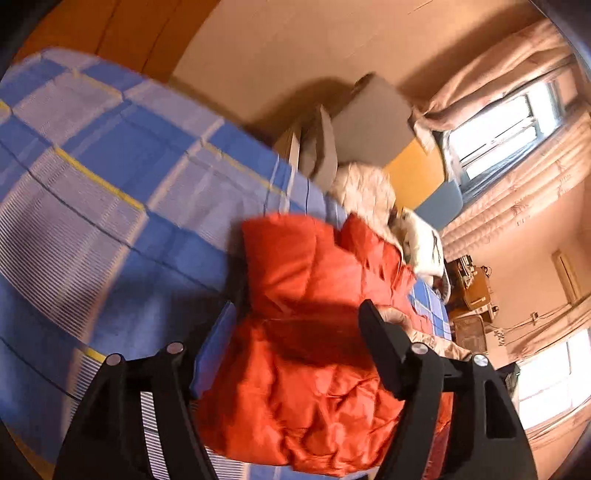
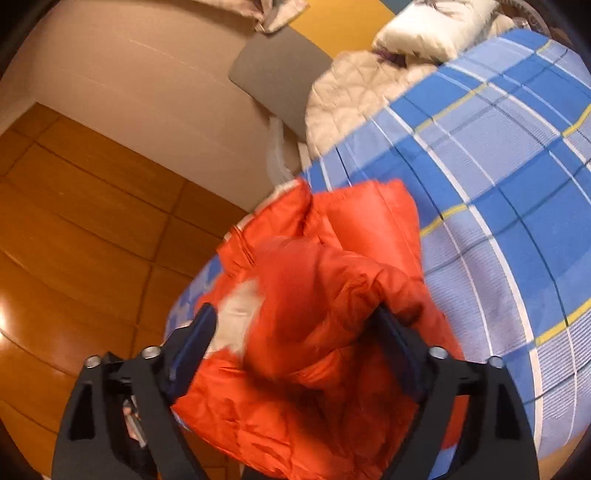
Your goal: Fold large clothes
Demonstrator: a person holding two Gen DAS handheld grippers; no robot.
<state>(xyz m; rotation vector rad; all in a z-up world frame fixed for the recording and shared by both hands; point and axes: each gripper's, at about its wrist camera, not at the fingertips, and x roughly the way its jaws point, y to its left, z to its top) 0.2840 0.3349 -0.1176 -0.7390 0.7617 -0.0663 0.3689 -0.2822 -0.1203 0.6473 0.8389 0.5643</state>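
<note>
An orange padded jacket lies bunched on a bed with a blue checked sheet, near the bed's edge. My left gripper hangs just over it, jaws spread wide; the jacket's puffed cloth shows between the fingers, and the pads do not press on it. In the right wrist view the same jacket has a pale lining patch showing on its left side. My right gripper is open around a bulge of the jacket, fingers standing apart on either side. The checked sheet stretches off to the right.
A cream quilted garment and a white padded one lie further along the bed. A grey board leans at the wall. Wooden floor lies beside the bed. Curtains and a window are beyond.
</note>
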